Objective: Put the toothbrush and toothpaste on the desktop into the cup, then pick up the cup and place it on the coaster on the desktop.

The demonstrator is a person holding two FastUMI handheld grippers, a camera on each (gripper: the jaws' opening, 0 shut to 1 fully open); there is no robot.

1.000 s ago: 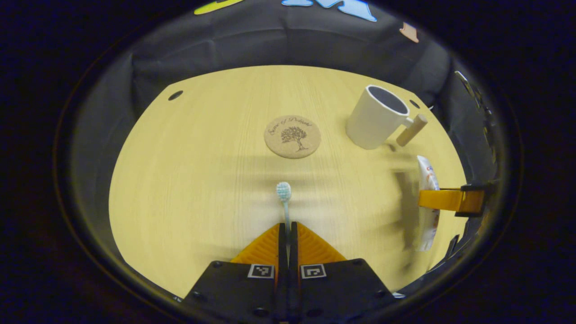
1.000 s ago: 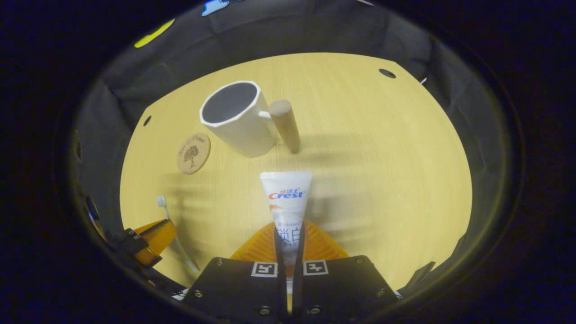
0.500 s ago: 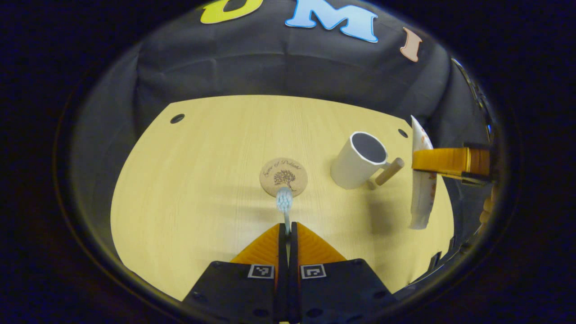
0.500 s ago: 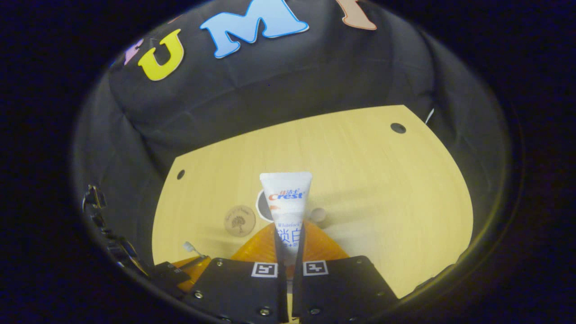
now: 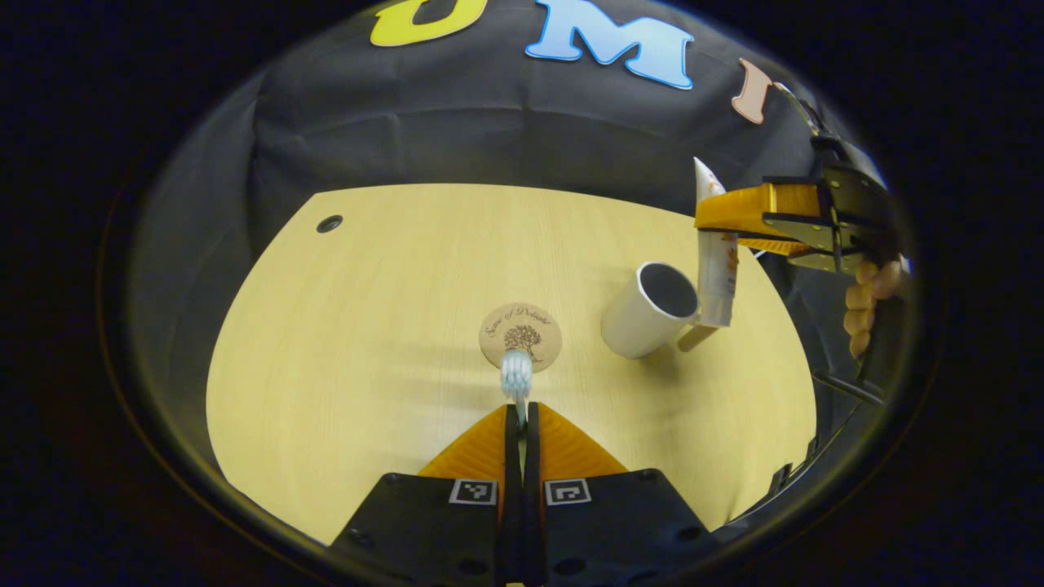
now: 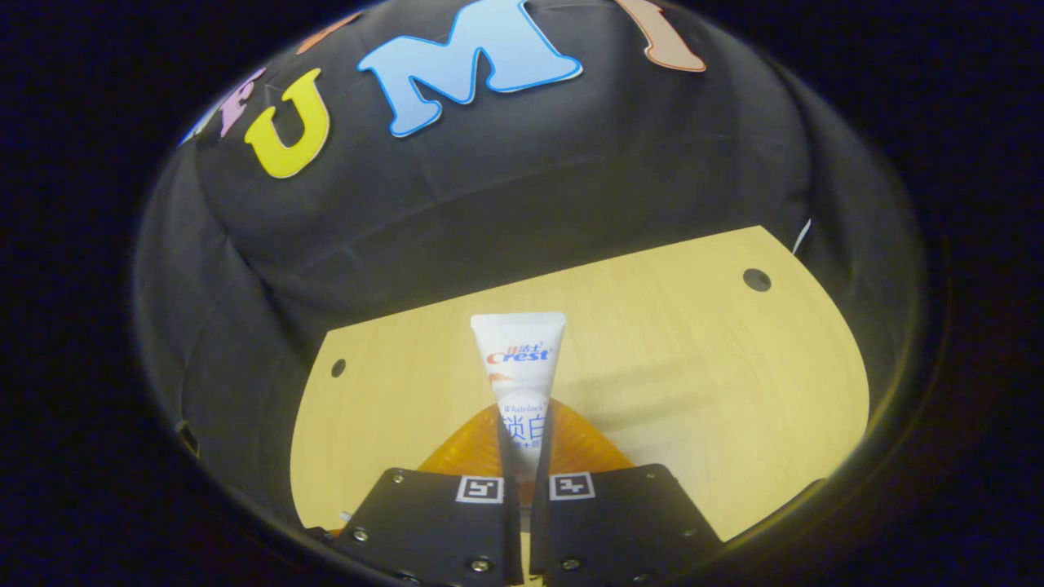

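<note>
Pale yellow wooden counter (image 5: 367, 326) in a booth with black cloth walls (image 5: 457, 130). Two small dark round holes (image 5: 329, 222) near the far corners of the counter. Round brown cork coaster (image 5: 520, 335) with a little tree drawn on it, flat near the middle of the counter. White cup (image 5: 648, 311) with a light wooden stick handle (image 5: 695, 337), just to the right of the coaster, not touching it, mouth open and dark inside. Left tongs (image 5: 520, 424) with orange fingers, squeezed tight on the thin handle of a toothbrush with a pale blue and white bristle head (image 5: 516, 377). Brush head sticking out past the fingertips, in front of the near edge of the coaster in the left gripper view. Right tongs (image 5: 726, 214), orange and black, up in the air at the right in that same view, held by a hand (image 5: 866, 302). White toothpaste tube with red and blue print (image 5: 715, 249) pinched between those fingers, hanging straight down, its low end just by the rim of the cup on the handle side. Cannot tell if the tube touches the cup. Right gripper view: right tongs (image 6: 523, 444) closed on the lower part of the tube (image 6: 519, 367), flat wide end up, counter (image 6: 693, 350) behind it.
</note>
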